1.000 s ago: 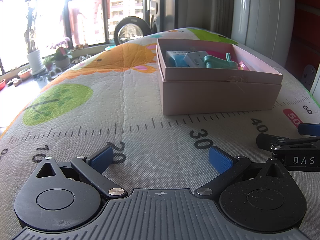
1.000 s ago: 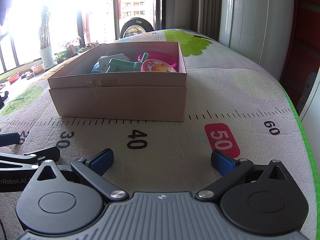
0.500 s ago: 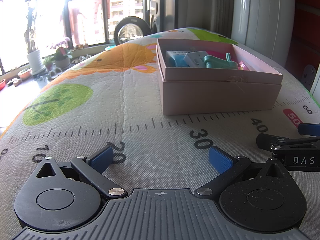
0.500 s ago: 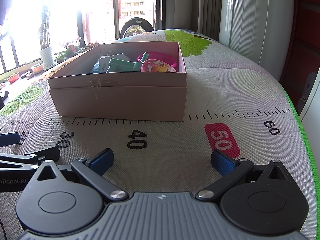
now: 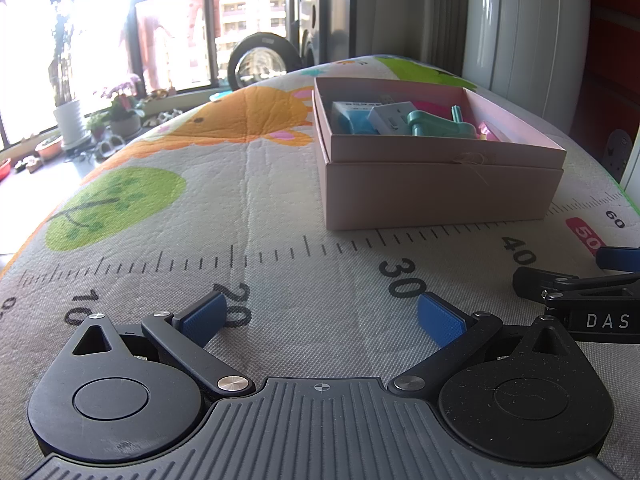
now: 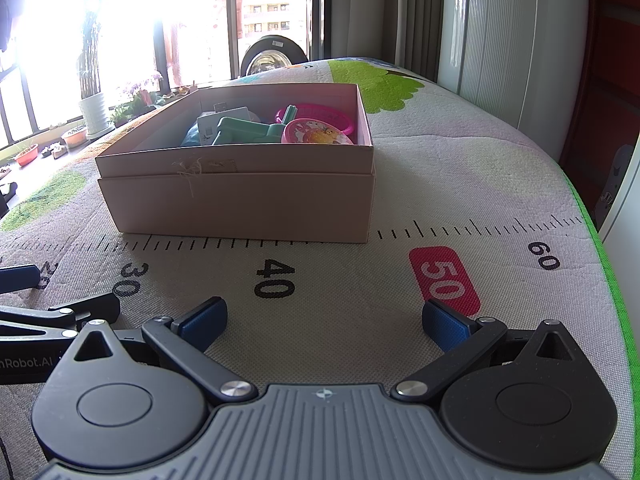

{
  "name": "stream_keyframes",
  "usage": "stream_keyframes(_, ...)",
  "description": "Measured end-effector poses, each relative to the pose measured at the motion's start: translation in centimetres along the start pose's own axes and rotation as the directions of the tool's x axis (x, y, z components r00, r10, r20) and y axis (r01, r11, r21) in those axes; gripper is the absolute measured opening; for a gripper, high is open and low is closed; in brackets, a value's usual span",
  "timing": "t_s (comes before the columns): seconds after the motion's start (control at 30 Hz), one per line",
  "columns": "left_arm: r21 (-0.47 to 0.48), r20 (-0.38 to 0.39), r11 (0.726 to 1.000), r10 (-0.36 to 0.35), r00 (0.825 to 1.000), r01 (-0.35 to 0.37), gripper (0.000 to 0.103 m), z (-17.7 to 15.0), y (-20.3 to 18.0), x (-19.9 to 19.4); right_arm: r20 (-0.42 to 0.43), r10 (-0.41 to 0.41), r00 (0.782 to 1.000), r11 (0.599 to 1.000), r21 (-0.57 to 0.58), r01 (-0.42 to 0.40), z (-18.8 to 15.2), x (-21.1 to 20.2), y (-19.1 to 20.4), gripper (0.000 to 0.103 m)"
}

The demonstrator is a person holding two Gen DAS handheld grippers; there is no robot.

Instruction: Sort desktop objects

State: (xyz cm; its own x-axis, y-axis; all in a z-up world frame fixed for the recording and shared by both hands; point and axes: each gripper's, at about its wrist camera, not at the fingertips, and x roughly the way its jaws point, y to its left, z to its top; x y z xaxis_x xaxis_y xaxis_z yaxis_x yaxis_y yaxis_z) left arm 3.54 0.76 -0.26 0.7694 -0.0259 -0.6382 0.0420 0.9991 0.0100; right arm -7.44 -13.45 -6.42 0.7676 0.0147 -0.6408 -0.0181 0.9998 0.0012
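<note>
Your printed play mat (image 5: 248,200) lies bare; left view: left gripper (image 5: 320,318) spread, unmoved. Right view: right gripper (image 6: 324,320) spread too; pink box (image 6: 240,204) holds seemingly everything, so sorting looks done

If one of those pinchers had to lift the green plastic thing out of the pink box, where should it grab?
Probably from above, across the green plastic thing at its long flat body. It lies on top of the pile with its length across the pink box, whose walls block any side approach. The right tool is open and sits nearest that spot.
</note>
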Motion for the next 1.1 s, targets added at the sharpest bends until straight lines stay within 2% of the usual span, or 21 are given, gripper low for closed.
stream_keyframes(1.1, 0.0, -0.001, 1.0, -0.002, 1.0, 0.002, 0.103, 0.05, -0.13, 0.15, 0.0, 0.0, 1.0, 1.0, 0.0, 0.0, -0.03, 0.02, 0.04, 0.103)
